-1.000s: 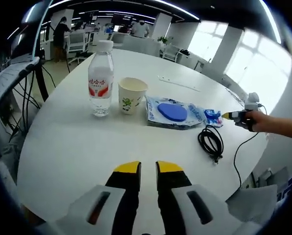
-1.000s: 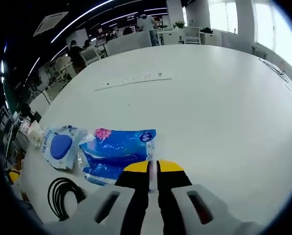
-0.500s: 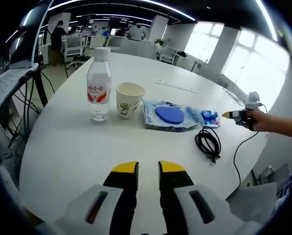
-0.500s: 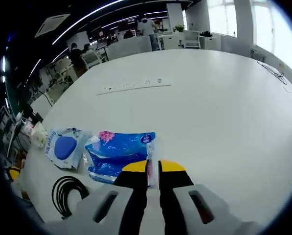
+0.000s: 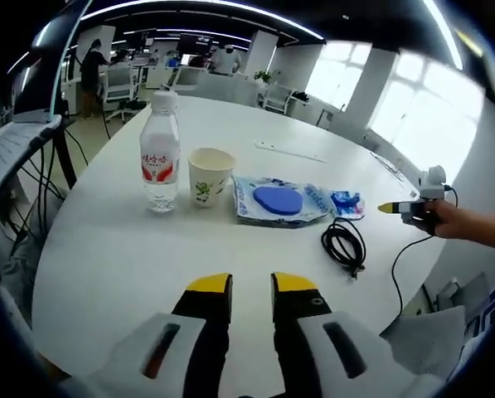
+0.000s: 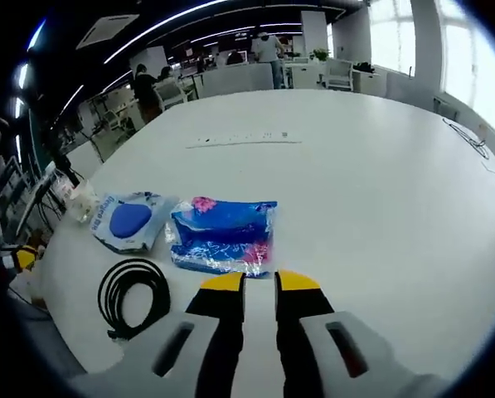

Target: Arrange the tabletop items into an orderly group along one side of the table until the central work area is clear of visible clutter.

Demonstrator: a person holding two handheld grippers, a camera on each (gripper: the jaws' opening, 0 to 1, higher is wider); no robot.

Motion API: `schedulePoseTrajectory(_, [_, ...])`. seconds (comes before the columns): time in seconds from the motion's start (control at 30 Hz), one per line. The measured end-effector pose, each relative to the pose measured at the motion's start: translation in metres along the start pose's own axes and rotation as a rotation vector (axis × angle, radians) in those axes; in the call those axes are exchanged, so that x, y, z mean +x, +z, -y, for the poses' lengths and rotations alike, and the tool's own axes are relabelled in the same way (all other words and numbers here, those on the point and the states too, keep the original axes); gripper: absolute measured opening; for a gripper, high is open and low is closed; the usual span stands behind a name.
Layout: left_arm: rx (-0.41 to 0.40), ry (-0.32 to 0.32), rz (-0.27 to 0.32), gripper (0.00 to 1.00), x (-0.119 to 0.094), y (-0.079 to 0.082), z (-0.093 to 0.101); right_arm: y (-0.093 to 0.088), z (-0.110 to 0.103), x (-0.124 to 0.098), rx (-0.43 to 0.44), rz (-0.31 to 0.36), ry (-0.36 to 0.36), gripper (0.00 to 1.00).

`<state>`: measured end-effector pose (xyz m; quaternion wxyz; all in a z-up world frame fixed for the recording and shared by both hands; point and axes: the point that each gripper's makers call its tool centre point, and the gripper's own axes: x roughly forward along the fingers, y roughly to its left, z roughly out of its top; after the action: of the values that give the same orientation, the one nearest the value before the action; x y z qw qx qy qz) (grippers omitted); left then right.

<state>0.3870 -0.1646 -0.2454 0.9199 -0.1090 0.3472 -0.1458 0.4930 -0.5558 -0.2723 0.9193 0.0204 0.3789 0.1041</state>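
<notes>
On the round white table [image 5: 106, 249] stand a water bottle [image 5: 160, 157] and a paper cup [image 5: 209, 176], side by side. To their right lie a clear pack with a blue disc [image 5: 276, 201], a blue snack packet [image 5: 345, 203] and a coiled black cable [image 5: 345, 243]. My left gripper [image 5: 253, 286] hovers open over bare table, well short of them. My right gripper [image 6: 260, 283] is open just behind the blue snack packet [image 6: 224, 235], which lies flat and free. The disc pack [image 6: 131, 220] and cable [image 6: 133, 286] lie left of it. A hand holds the right gripper [image 5: 383, 207] at the table's right edge.
A white power strip [image 6: 243, 139] lies across the far middle of the table, also seen as a power strip [image 5: 288, 152] behind the packs. A thin cable [image 5: 409, 257] hangs off the right edge. Desks, chairs and people fill the office beyond.
My right gripper let go of the blue snack packet and drew back slightly; the packet now lies free. My left gripper's jaws parted a little wider.
</notes>
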Motion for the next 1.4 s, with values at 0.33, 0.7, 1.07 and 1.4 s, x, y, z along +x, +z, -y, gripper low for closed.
schedulePoseTrajectory(0.33, [0.027,-0.020,0.013,0.17,-0.004,0.004,0.007,-0.004,-0.002,-0.025,-0.061,0.024,-0.004,0.15])
schedulePoseTrajectory(0.7, [0.054,-0.048,0.020,0.19,-0.007,0.008,0.011,-0.013,0.001,-0.051,-0.144,0.062,-0.016,0.21])
schedulePoseTrajectory(1.07, [0.083,-0.086,0.013,0.20,-0.004,0.010,0.018,-0.040,0.005,-0.089,-0.153,0.062,-0.042,0.24])
schedulePoseTrajectory(1.4, [0.107,-0.115,0.006,0.23,-0.001,0.008,0.025,-0.051,-0.008,-0.106,-0.165,0.070,-0.019,0.28])
